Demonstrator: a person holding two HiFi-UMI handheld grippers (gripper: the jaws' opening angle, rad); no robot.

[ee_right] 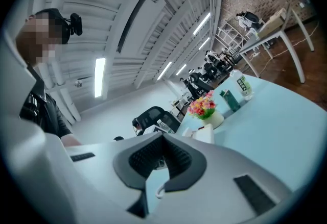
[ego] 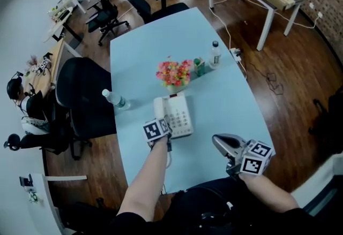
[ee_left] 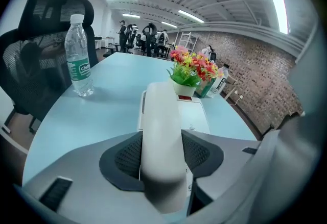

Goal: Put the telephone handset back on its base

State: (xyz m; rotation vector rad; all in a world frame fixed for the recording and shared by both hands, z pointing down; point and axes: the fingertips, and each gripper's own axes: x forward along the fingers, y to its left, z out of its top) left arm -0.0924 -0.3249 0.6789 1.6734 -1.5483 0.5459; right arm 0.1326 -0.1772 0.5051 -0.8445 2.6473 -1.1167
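The worktop [ego: 225,95] carries the base [ego: 181,117] just ahead of and below the left tongs [ee_left: 162,155]. These are clamped across the handset [ee_left: 161,131], whose long axis runs straight ahead over the base's left side. The right tongs [ee_right: 162,159], closed and empty, are farther away.

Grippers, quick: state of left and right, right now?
Left gripper: closed on the telephone handset.
Right gripper: closed, nothing between its jaws.
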